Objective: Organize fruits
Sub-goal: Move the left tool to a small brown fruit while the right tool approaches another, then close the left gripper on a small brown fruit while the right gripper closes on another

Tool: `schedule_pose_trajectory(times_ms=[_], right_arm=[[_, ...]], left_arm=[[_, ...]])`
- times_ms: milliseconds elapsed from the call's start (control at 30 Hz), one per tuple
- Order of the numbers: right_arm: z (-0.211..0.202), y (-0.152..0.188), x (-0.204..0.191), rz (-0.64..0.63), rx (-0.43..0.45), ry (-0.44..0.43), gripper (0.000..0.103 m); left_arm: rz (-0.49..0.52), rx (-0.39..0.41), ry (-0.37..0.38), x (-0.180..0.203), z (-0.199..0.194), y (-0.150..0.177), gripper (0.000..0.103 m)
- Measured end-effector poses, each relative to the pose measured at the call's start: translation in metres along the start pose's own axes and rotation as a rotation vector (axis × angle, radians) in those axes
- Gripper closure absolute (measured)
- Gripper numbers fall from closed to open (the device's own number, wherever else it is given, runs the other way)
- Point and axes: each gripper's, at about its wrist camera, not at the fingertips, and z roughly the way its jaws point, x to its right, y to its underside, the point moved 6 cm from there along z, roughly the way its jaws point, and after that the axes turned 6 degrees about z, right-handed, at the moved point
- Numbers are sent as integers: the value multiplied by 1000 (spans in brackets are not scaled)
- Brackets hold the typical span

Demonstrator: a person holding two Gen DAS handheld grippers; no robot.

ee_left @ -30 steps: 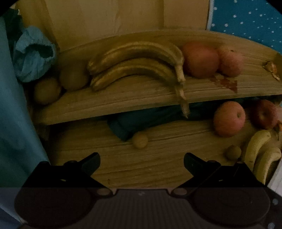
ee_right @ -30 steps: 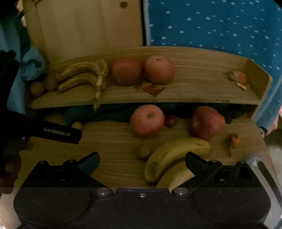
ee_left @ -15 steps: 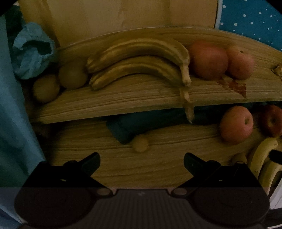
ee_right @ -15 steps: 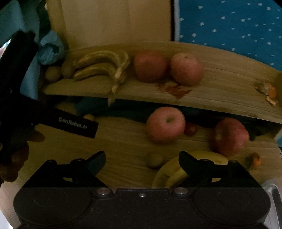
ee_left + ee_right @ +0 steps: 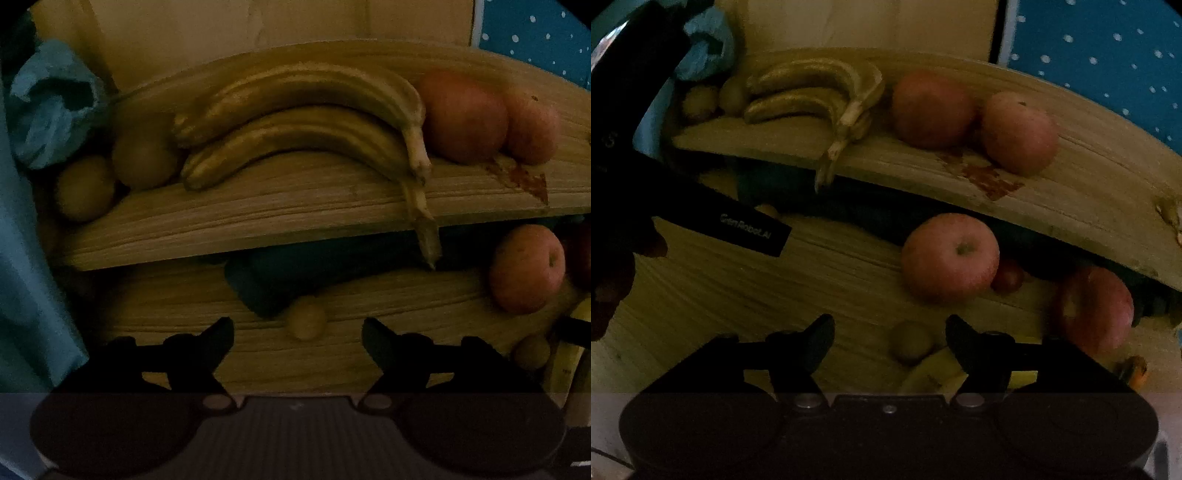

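Though dim, both grippers gape empty, right gripper [image 5: 890, 341] hiding bananas [image 5: 934, 374], left gripper [image 5: 297, 343].

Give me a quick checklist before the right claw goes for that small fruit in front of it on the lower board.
1. Right claw open and empty: ok.
2. Small brown fruit sits between its fingers' line, slightly right of centre: ok.
3. Clear room around it: not ok, yellow bananas lie right beside it.
4. Left claw open, empty, off to the left: ok.
5. Space on the upper shelf for more fruit: ok, right part bare.
6. What kind of fruit it is: cannot tell, too dim.
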Motion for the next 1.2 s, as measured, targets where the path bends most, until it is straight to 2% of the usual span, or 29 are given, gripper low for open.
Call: schedule_pose_trajectory(times_ms=[100, 400, 467, 667, 933, 1000, 1133, 1200], right_arm=[[7, 0, -1, -24, -29, 24, 47], [16, 0, -6, -30, -62, 33, 49], [16, 1, -6, -18, -66, 20, 52], [14, 5, -6, 11, -62, -26, 53], [10, 7, -7, 19, -67, -29, 54], [14, 5, -9, 28, -80, -31, 67], [15, 7, -9, 45, -82, -34, 72], [15, 6, -10, 50, -79, -42, 74]], left_arm=[[-1, -11, 9, 3, 5, 0, 44], [-32, -18, 58, 3, 11, 6, 75], [-34, -16, 75, 3, 11, 7, 76], [-10, -9, 104, 18, 6, 11, 77], [-32, -12, 45, 15, -1, 9, 59], [-41, -10, 32, 13, -1, 10, 55], [-33, -2, 26, 14, 2, 4, 55], [-27, -1, 35, 20, 4, 5, 64]])
